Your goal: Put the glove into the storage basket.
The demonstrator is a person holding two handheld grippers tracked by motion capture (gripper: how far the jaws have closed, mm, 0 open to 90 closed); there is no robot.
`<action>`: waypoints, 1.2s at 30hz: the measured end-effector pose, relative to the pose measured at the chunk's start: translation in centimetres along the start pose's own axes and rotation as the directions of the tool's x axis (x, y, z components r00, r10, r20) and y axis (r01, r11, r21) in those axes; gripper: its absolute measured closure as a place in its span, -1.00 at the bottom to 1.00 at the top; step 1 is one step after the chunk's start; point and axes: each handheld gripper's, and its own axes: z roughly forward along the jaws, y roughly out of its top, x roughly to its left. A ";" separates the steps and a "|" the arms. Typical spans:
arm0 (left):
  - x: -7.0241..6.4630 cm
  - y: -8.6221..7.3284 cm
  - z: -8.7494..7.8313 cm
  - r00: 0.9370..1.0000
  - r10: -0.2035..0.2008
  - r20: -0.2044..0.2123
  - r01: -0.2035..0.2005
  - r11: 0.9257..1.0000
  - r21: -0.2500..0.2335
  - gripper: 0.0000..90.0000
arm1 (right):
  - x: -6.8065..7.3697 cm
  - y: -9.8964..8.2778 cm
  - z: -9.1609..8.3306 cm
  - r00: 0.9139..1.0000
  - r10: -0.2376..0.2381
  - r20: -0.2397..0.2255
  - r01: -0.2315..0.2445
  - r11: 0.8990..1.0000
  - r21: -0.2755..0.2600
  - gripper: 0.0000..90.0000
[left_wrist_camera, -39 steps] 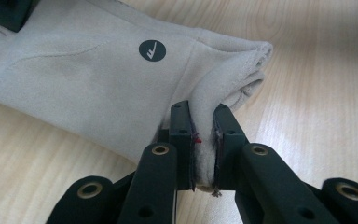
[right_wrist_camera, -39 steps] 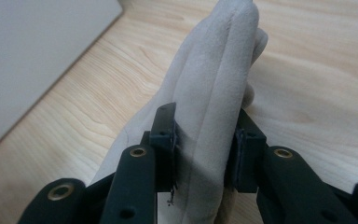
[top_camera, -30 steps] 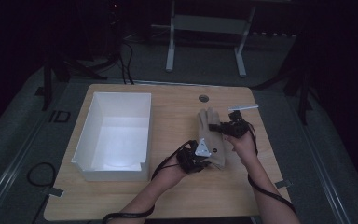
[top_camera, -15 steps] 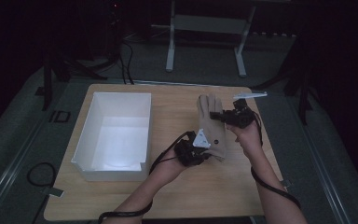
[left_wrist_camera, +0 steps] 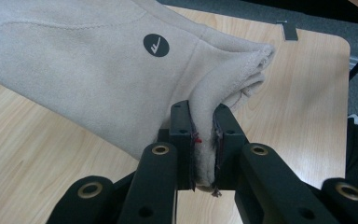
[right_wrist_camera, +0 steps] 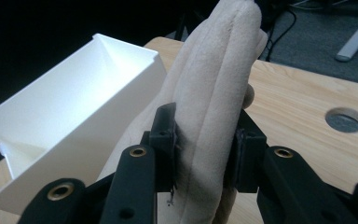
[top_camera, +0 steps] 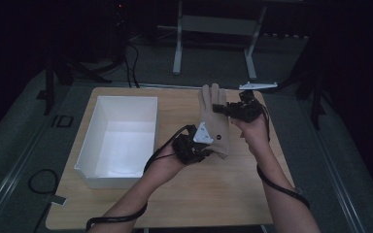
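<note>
A beige fleece glove (top_camera: 215, 121) with a round black logo patch (left_wrist_camera: 156, 45) hangs stretched above the wooden table (top_camera: 223, 194) between both grippers. My left gripper (top_camera: 205, 148) is shut on the cuff (left_wrist_camera: 204, 140), whose fabric is bunched between its jaws. My right gripper (top_camera: 222, 108) is shut on the glove's finger end (right_wrist_camera: 214, 93), which stands up between its jaws. The glove (left_wrist_camera: 74, 65) is held clear of the tabletop.
A white open box (top_camera: 119, 138) stands on the left half of the table; its wall (right_wrist_camera: 74, 107) is close beside the glove. A round hole (right_wrist_camera: 345, 119) is in the tabletop near the far edge. Metal stand legs (top_camera: 213, 29) rise behind the table.
Both hands have risen and moved away from me, lifting the glove off the table. The grips are unchanged.
</note>
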 end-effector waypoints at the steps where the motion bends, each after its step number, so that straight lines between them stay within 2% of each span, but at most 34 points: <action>1: 0.1 -0.1 -0.3 1.000 -0.001 -0.003 0.001 1.000 -0.001 0.82 | 0.2 0.2 0.1 1.000 -0.004 -0.002 0.004 1.000 -0.001 0.49; 18: 1.9 -2.1 -4.6 0.998 -0.036 -0.049 0.037 0.999 0.012 0.82 | 4.0 2.9 3.2 0.998 -0.039 -0.043 0.039 0.999 -0.005 0.49; 28: 2.9 -4.3 -7.4 0.995 -0.063 -0.073 0.065 0.998 0.022 0.82 | 7.0 4.2 5.8 0.994 -0.068 -0.084 0.069 0.998 0.009 0.49; 36: 3.8 -6.3 -10.2 0.990 -0.099 -0.098 0.100 0.995 0.007 0.82 | 9.2 5.3 7.6 0.990 -0.075 -0.120 0.077 0.997 0.009 0.49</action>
